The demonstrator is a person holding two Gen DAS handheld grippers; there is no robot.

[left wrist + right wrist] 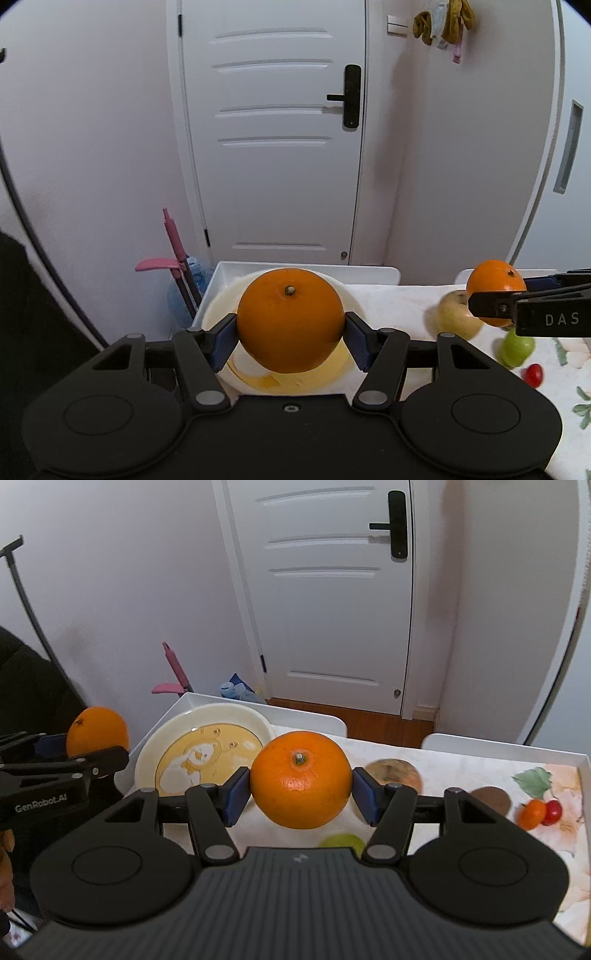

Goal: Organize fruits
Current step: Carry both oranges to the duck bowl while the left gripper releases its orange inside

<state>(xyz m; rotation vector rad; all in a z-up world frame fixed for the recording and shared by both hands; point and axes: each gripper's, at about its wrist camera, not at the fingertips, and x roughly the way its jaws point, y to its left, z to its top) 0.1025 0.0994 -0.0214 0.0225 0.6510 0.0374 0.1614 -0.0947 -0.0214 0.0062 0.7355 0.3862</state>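
Two oranges are in the air at once. The left gripper [290,334] is clamped about halfway closed on a large orange [290,319], its blue pads pressed against either flank and the stem end facing up. That fruit hangs above the cream plate [221,314], clear of its yellow centre.

Over on the other side, the right gripper [301,797] is set much the same way, jaws partly closed and pads tight on a second orange [301,779], stem up, held above the floral surface [461,775]. The plate [166,738] sits to its left, inside the white tray [173,709].

Each gripper is visible from the other's camera: the right gripper [495,306] and its orange [495,280] come in from the right edge, while the left gripper [92,760] and its orange [98,731] come in from the left edge.

Down on the surface lie a yellowish apple [456,314], a green fruit [515,349] near it, a brown fruit [489,799], a small orange fruit [532,812] and a red cherry tomato [553,810] touching it.
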